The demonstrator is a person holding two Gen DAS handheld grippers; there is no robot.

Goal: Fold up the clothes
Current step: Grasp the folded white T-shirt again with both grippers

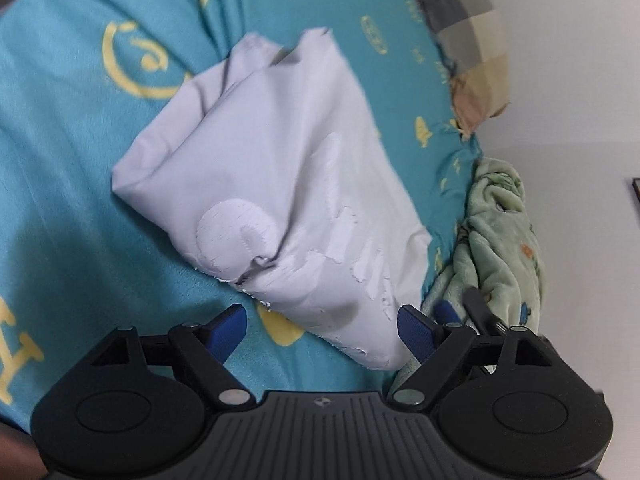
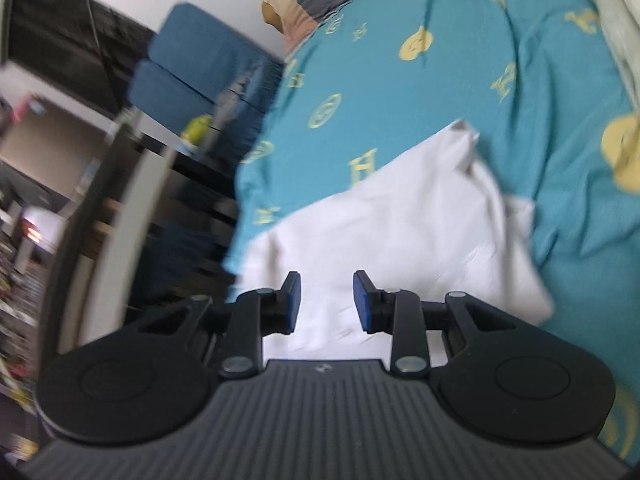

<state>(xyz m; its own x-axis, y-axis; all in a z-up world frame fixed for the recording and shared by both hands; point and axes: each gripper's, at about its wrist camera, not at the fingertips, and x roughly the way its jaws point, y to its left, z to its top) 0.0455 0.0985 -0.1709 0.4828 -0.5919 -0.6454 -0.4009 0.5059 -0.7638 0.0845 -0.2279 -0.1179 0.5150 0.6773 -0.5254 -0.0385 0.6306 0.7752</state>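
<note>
The folded white garment (image 1: 280, 184) lies on the teal bed sheet (image 1: 80, 200), occupying the centre of the left wrist view. Its upper surface carries raised white lettering, running from the centre toward the lower right of the frame. The near corner of the garment reaches down between the fingers of the left hand-held gripper (image 1: 322, 330). In the right wrist view the same garment (image 2: 400, 248) fills the centre and lower middle of the frame, with one corner pointing toward the upper right.

The left hand-held gripper has its jaws set wide. The blue pads (image 1: 226, 330) do not press on the cloth; the right-hand pad stands just beside the garment edge.

The right hand-held gripper (image 2: 326, 302) has its jaws at a narrow setting with a clear gap between them. White cloth shows behind the gap; nothing is clamped.

The bed sheet bears a yellow print of letters and round emblems. A checked pillow (image 1: 460, 40) lies at the upper right of the left wrist view. A green fleece blanket (image 1: 500, 240) lies bunched at the right edge, near the garment. In the right wrist view a blue chair (image 2: 192, 76) stands at the upper left, beside the bed; the surroundings at the left are blurred.
</note>
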